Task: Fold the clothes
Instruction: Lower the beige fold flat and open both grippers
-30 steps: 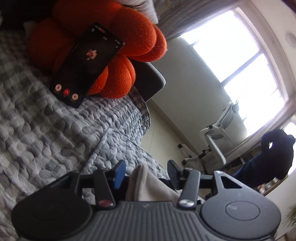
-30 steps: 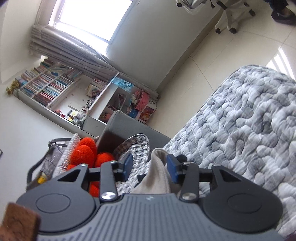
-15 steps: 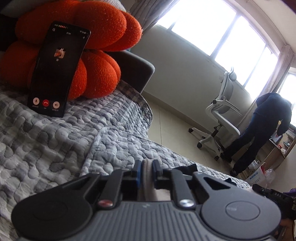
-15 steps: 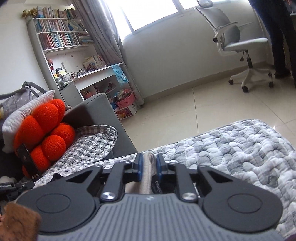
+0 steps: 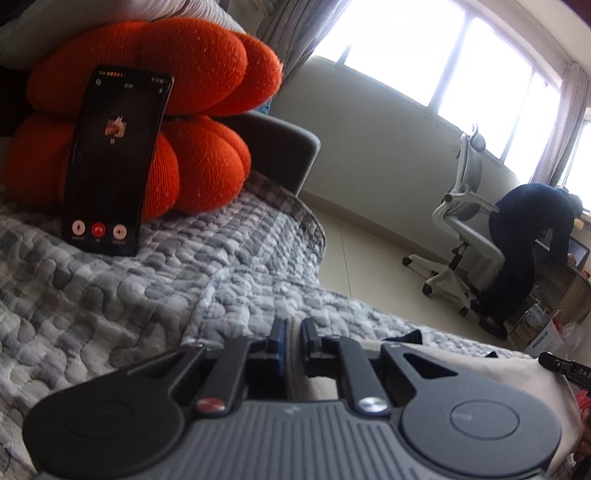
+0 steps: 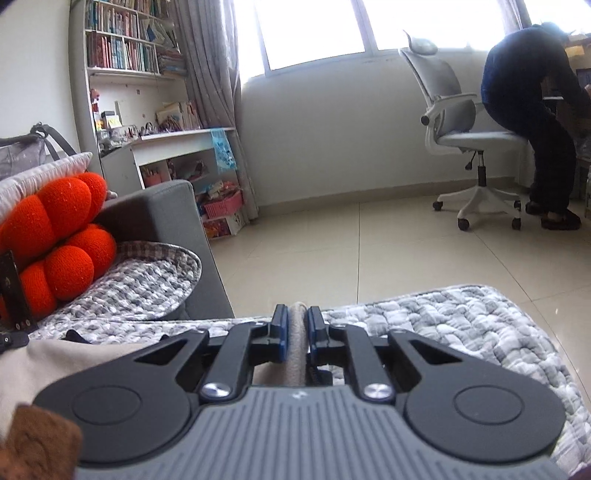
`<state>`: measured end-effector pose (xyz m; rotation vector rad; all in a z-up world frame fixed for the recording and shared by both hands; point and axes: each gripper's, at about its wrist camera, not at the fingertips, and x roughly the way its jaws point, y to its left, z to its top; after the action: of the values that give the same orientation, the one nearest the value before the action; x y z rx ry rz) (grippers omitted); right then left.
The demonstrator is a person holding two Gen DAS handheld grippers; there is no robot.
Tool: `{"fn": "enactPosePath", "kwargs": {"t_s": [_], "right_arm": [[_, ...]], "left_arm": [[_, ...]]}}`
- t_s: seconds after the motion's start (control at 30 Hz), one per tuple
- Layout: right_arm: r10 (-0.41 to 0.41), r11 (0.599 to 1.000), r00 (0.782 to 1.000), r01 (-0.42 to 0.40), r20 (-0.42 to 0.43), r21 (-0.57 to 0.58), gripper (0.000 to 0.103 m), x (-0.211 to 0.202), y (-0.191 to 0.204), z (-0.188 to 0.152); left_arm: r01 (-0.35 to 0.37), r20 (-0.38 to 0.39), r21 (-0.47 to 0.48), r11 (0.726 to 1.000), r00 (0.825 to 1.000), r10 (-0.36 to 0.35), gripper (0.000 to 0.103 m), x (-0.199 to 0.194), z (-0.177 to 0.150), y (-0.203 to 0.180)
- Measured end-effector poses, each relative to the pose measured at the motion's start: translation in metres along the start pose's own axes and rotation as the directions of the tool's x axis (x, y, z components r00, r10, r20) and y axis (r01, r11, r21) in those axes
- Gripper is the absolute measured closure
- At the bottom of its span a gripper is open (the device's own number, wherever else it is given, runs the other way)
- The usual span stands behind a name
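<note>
The left gripper [image 5: 292, 341] was clamped on a fold of the beige garment [image 5: 480, 373], near the quilt's [image 5: 147, 295] front edge. The right gripper [image 6: 296, 334] pinched another. Both should lift evenly, keeping the cloth taut.

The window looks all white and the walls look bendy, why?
Left wrist view: the window is overexposed to blank white, and the fisheye lens curves the wall. Right wrist view: the window glares too, leaving the person a dark shape, and the edges bow.
</note>
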<state>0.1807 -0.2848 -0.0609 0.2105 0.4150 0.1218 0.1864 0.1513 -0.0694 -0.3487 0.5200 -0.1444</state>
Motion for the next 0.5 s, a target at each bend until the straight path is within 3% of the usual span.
{"fn": "enactPosePath", "kwargs": {"t_s": [0.17, 0.27, 0.3, 0.37, 0.43, 0.5], "right_arm": [[-0.012, 0.999, 0.997, 0.014, -0.079, 0.031, 0.090, 0.011, -0.001, -0.002], [-0.002, 0.999, 0.998, 0.005, -0.067, 0.036, 0.084, 0.005, 0.002, -0.001], [-0.005, 0.999, 0.998, 0.007, -0.063, 0.034, 0.081, 0.002, 0.003, 0.000], [-0.016, 1.000, 0.998, 0.017, -0.055, 0.026, 0.073, -0.005, 0.006, 0.004], [-0.023, 1.000, 0.999, 0.023, -0.034, 0.016, 0.066, -0.014, 0.013, 0.008], [-0.011, 1.000, 1.000, 0.011, -0.018, -0.003, 0.065, -0.022, 0.023, 0.013]], "left_arm": [[-0.007, -0.021, -0.008, 1.000, 1.000, 0.007, 0.092, 0.002, 0.000, 0.001], [-0.032, -0.012, -0.012, 0.999, 0.999, 0.032, 0.086, -0.007, 0.006, -0.003], [-0.044, -0.005, -0.013, 0.999, 0.999, 0.044, 0.081, -0.012, 0.009, -0.005], [-0.072, 0.020, -0.011, 0.997, 0.997, 0.072, 0.058, -0.023, 0.015, -0.011], [-0.086, 0.062, 0.014, 0.996, 0.994, 0.085, 0.056, -0.038, 0.022, -0.023], [-0.077, 0.075, 0.046, 0.996, 0.994, 0.074, 0.056, -0.048, 0.030, -0.040]]}}
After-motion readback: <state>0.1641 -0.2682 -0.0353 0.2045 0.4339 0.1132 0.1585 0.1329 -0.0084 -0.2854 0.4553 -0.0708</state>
